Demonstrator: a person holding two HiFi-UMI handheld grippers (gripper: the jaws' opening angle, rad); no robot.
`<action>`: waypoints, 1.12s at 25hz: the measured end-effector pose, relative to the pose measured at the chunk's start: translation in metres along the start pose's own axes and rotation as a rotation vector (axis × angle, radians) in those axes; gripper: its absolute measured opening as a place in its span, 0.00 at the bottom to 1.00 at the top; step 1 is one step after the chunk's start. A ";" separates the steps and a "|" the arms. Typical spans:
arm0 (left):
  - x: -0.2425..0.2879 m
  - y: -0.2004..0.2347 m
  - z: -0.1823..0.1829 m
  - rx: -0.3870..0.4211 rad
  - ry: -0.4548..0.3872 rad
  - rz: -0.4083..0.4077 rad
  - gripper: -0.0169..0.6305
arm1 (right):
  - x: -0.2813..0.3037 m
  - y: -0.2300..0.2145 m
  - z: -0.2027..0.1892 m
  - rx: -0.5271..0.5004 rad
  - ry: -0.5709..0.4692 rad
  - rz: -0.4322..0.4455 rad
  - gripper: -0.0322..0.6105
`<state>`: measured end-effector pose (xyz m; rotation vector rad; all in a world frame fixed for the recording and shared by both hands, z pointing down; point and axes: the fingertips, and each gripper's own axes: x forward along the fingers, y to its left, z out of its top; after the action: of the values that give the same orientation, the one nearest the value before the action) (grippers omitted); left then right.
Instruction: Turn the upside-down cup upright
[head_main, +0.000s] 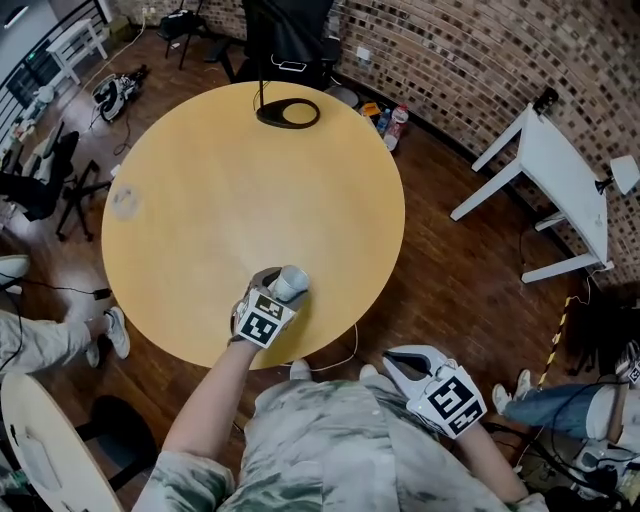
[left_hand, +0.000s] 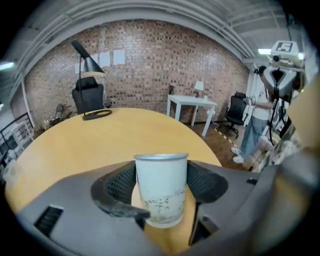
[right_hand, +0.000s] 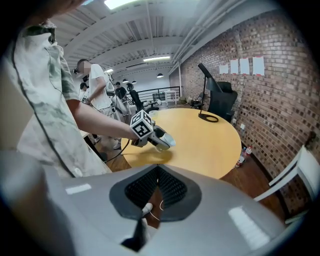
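Observation:
A white paper cup (head_main: 290, 282) with a faint bamboo print sits between the jaws of my left gripper (head_main: 281, 287), near the front edge of the round wooden table (head_main: 250, 180). In the left gripper view the cup (left_hand: 161, 187) stands with its flat closed end up, and both black pads press on its sides. The right gripper view shows this cup (right_hand: 166, 141) held tilted a little above the table (right_hand: 200, 135), with a shadow under it. My right gripper (head_main: 400, 368) hangs off the table at the lower right, its jaws (right_hand: 156, 187) together with nothing between them.
A black lamp with a ring base (head_main: 288, 112) stands at the table's far edge. Bottles (head_main: 395, 125) sit on the floor by the brick wall. A white side table (head_main: 560, 170) is at the right. Another person (right_hand: 95, 85) stands behind, left of the table.

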<state>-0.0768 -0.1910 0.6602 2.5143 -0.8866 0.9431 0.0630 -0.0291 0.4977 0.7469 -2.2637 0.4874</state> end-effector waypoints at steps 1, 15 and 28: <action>-0.001 0.000 0.003 -0.022 -0.054 -0.001 0.51 | 0.000 0.001 0.001 0.004 0.001 0.003 0.05; -0.014 -0.004 -0.010 -0.063 -0.377 0.039 0.52 | 0.004 0.020 0.007 0.024 0.071 0.017 0.05; -0.032 -0.013 -0.036 -0.038 -0.327 -0.007 0.56 | 0.005 0.046 0.018 0.020 0.039 0.015 0.08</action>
<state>-0.1048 -0.1503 0.6645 2.6805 -0.9758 0.5122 0.0219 -0.0051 0.4831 0.7253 -2.2321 0.5280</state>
